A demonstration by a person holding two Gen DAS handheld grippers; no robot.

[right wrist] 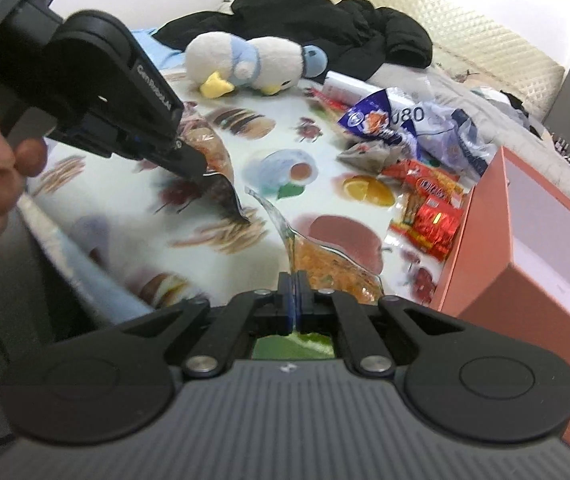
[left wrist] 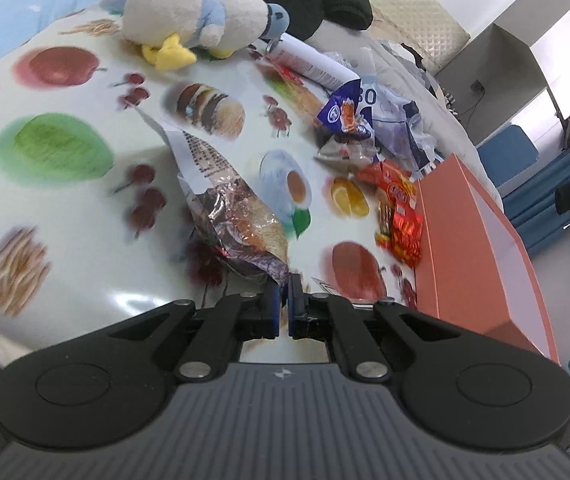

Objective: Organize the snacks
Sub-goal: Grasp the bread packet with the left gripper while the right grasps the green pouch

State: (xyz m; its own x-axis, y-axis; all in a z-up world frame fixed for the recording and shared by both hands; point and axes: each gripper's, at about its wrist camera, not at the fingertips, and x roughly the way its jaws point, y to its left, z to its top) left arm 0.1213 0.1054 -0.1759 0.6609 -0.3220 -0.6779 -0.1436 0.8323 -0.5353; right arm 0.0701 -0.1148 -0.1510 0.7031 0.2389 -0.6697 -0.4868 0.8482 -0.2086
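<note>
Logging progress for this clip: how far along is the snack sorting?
Done: nothing visibly; the orange cardboard box shows only bare interior. In hand: the left claw pinches a crinkly foil snack bag, the right claw a clear pouch of orange snacks. Left: red packets and a blue wrapper.
</note>
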